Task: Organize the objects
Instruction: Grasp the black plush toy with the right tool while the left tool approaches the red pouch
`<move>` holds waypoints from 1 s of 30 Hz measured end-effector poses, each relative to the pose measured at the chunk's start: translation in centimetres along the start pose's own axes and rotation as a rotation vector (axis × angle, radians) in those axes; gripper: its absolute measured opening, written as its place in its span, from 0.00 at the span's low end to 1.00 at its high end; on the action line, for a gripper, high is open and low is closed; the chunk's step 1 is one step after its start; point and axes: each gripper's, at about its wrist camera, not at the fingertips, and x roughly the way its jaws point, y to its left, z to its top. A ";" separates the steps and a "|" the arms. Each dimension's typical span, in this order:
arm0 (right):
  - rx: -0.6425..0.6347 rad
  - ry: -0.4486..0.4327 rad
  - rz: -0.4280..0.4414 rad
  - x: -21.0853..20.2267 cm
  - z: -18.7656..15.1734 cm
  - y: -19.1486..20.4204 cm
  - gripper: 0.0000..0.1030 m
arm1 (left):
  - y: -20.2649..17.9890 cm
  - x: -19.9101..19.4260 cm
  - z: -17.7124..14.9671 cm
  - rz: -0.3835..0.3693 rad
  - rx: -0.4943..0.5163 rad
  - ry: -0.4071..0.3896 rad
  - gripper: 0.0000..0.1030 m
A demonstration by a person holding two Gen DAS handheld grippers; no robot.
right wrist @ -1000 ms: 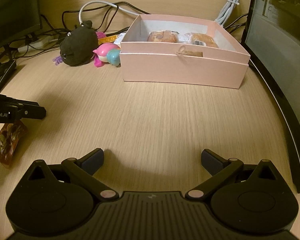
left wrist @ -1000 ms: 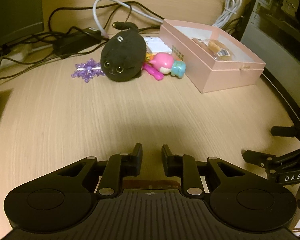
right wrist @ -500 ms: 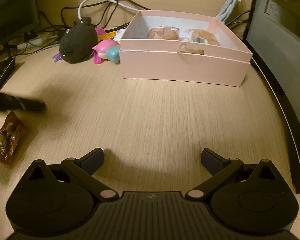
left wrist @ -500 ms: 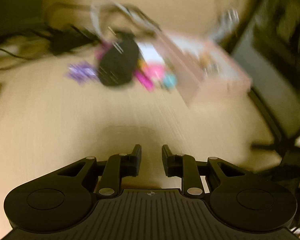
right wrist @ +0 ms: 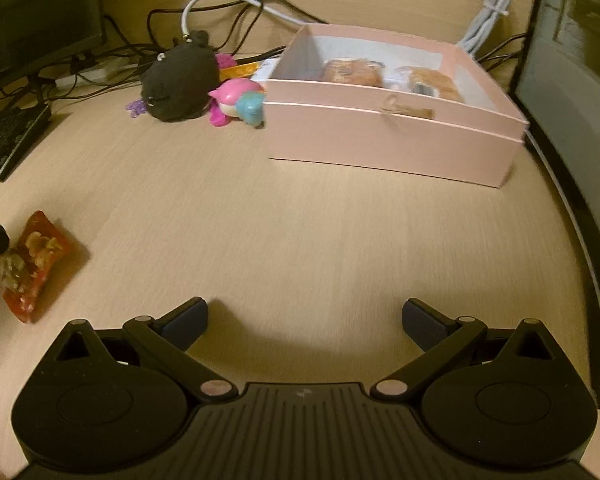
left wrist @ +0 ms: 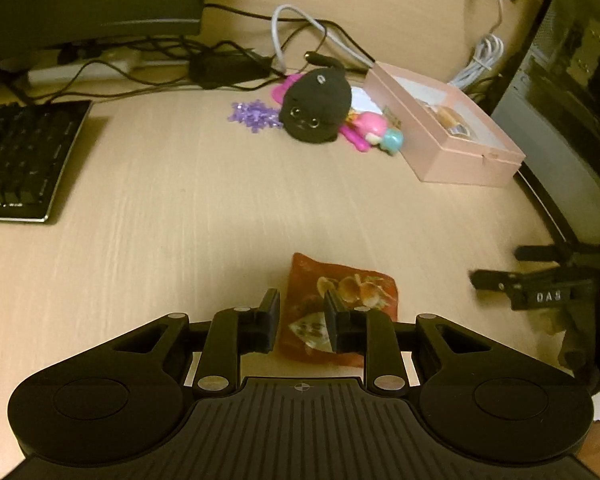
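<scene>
The red snack packet [left wrist: 340, 304] lay flat on the wooden desk [left wrist: 172, 200], well short of the pink box [left wrist: 460, 148] that already held wrapped pastries [right wrist: 352, 72]. A second before, the left wrist's view had shown only bare desk under its tips; now the left gripper [left wrist: 302, 314] had swung across and hung right over the packet, jaws narrowly parted with nothing pinched between them. I took that for lining up a pick, with the packet bound for the box. The gripper pointed steeply down at the desk, the packet partly hidden behind its right finger. Off to the side the right gripper [right wrist: 304, 318] hovered low over empty desk facing the box, jaws spread wide and empty. By the box's far corner the black plush cat [left wrist: 316, 108] and pink toys [left wrist: 370, 126] waited in a heap.
</scene>
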 end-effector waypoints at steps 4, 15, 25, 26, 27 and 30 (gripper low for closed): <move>-0.029 -0.125 0.054 -1.0 3.6 2.9 1.00 | 0.2 -0.8 0.0 0.017 -0.053 -0.048 0.26; -0.039 -0.172 0.008 6.9 16.9 11.2 1.00 | 1.2 -2.8 -1.8 0.049 -0.162 -0.067 0.26; -0.051 -0.101 0.049 10.1 18.6 12.6 0.66 | 3.7 -4.0 -2.5 0.073 -0.214 -0.064 0.26; -0.066 -0.108 0.070 9.2 18.2 12.5 0.66 | 3.5 -3.8 -2.4 0.065 -0.208 -0.056 0.26; -0.076 -0.117 0.097 8.3 17.9 12.2 0.66 | 3.2 -3.6 -2.2 0.050 -0.195 -0.045 0.26; -0.099 -0.150 0.143 4.6 16.2 10.9 0.66 | 2.1 -3.2 -2.1 0.011 -0.163 0.003 0.26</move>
